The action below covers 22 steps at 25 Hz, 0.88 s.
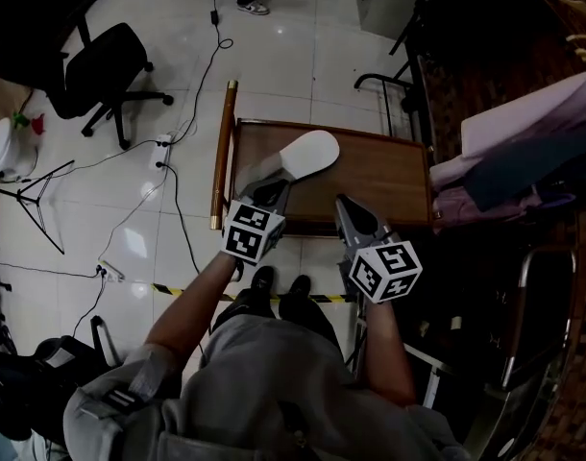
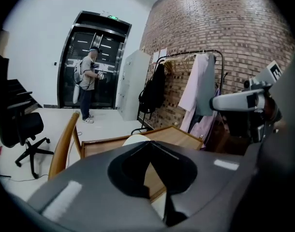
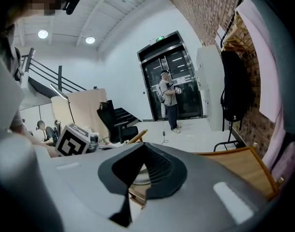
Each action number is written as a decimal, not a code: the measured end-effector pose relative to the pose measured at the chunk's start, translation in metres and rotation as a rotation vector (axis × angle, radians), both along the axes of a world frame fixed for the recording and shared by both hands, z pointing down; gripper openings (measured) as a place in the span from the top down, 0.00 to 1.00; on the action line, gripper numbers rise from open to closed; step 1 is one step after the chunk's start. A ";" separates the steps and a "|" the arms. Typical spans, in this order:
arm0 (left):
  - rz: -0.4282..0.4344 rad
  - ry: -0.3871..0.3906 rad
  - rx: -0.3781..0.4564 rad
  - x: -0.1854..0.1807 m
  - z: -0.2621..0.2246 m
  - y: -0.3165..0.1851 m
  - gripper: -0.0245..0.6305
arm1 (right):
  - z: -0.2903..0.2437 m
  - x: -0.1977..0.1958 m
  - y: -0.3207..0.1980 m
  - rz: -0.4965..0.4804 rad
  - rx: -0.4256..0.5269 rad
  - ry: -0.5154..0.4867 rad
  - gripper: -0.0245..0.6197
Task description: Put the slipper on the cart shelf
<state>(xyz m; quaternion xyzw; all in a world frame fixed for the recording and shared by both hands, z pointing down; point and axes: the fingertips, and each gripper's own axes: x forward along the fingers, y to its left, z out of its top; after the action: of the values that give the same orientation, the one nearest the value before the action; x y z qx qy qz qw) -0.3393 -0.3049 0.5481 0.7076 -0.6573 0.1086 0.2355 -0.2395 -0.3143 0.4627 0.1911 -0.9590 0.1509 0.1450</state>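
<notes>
My left tongs pinch the near end of the slipper, which stretches ahead of them over the cart top. My right tongs, just beside, are pressed together and empty. I should set it flat and well in from the edge before letting go

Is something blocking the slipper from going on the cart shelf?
Nothing visible does. The slipper, pinched in the left tool, is right above the cart shelf, and the wood beside it is bare. The right tool is off to the side, shut and empty.
</notes>
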 end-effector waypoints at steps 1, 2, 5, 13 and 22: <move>-0.014 -0.014 -0.015 -0.005 0.009 -0.005 0.95 | 0.004 -0.002 -0.005 -0.006 -0.012 0.002 0.96; -0.028 -0.029 -0.029 -0.010 0.017 -0.010 0.95 | 0.008 -0.004 -0.008 -0.014 -0.022 0.005 0.96; -0.044 -0.076 -0.071 -0.023 0.043 -0.022 0.94 | 0.020 -0.012 -0.013 -0.046 -0.049 0.019 0.96; -0.067 -0.139 -0.171 -0.049 0.114 -0.053 0.75 | 0.031 -0.014 -0.015 -0.068 -0.078 0.044 0.96; -0.041 -0.232 -0.306 -0.061 0.154 -0.065 0.90 | 0.041 0.014 -0.026 -0.022 -0.099 0.087 0.96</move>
<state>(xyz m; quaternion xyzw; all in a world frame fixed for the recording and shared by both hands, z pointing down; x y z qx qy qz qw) -0.4003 -0.3697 0.7024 0.6327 -0.6703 0.2833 0.2650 -0.2260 -0.3406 0.5039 0.1793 -0.9453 0.1881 0.1973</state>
